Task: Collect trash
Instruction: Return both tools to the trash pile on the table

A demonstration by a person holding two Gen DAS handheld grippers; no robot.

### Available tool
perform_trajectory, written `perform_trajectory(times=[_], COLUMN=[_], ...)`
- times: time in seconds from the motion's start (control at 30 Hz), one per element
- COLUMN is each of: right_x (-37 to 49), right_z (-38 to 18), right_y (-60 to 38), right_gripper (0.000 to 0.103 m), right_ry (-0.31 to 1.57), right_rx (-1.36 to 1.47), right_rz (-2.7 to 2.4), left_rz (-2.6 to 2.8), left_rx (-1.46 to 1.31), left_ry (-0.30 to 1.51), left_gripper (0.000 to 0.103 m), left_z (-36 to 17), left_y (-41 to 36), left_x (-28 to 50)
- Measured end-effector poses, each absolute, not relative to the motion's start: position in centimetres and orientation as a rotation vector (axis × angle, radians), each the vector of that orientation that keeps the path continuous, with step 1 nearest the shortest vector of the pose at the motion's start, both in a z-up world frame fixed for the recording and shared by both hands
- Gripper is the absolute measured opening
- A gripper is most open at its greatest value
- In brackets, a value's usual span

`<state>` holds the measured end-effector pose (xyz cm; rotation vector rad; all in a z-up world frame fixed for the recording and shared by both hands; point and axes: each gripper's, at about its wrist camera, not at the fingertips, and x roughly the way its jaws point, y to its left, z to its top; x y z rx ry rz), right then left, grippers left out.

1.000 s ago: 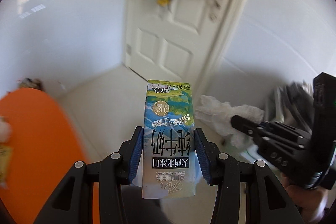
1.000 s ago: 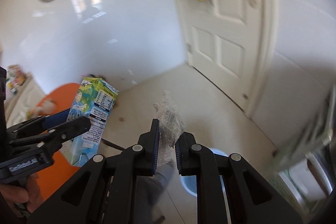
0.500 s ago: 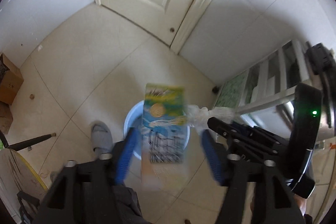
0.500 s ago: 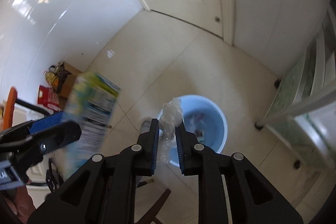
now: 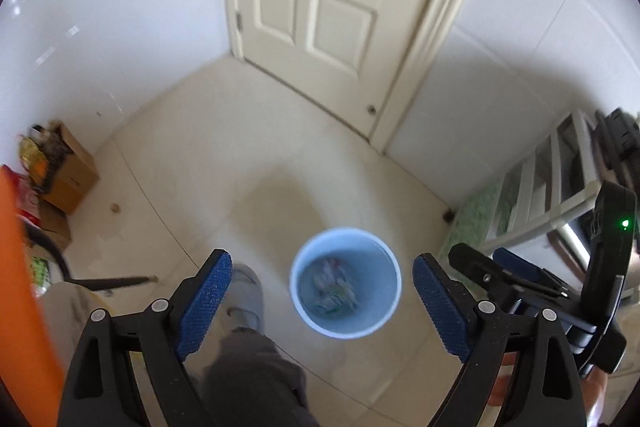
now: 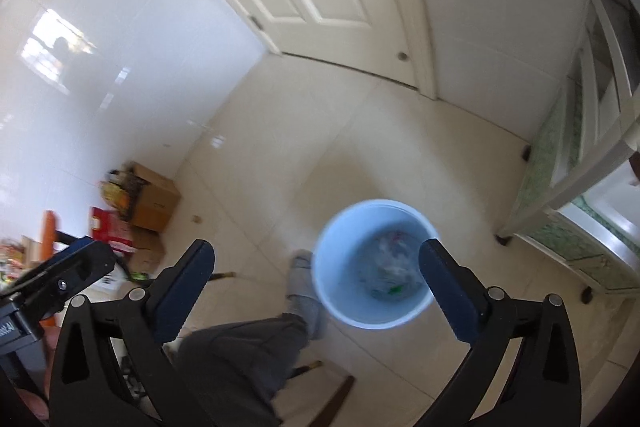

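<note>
I have both the left gripper (image 5: 322, 293) and right gripper (image 6: 316, 273) spread wide and empty above the blue bin (image 5: 346, 331), with the trash (image 5: 334, 293) lying inside it. My worry is that swinging away low could clip the bin's rim or my foot (image 5: 246, 293) beside it and tip it over.

Under me, the cream tiled floor (image 5: 224, 155) carries a pale blue bin (image 5: 394, 291) near its middle, with cardboard boxes (image 5: 74, 175) against the floor's left edge by the wall.
</note>
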<state>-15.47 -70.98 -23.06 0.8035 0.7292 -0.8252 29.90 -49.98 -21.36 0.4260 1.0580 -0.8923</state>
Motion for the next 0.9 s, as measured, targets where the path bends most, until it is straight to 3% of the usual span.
perform_trajectory(times=[0.4,0.5,0.7,0.9], right_x=[-7.1,-4.6,-0.2,4.4], right_z=[-12.2,-9.6,-5.2,-2.8], right_y=[-60.0,-56.2,-48.6,-41.0], right_gripper=[0.103,0.103,0.103,0.103], right_ry=[0.637,0.616,0.557,0.552], right_rx=[0.581,0.488,0.318,0.167], right_rz=[-0.652,-0.615,-0.536,-0.459], left_rz=[-0.683,-0.601,-0.448,-0.324], left_rx=[0.194,0.152,0.109,0.059], left_ry=[0.802,0.741,0.626,0.585], left_gripper=[0.090,0.090,0.102,0.102], left_z=[-8.7,-6.6,-3.1,-1.9], left_y=[-27.2,-21.3,-11.7,-4.4], left_x=[25.9,24.4,18.6,13.4])
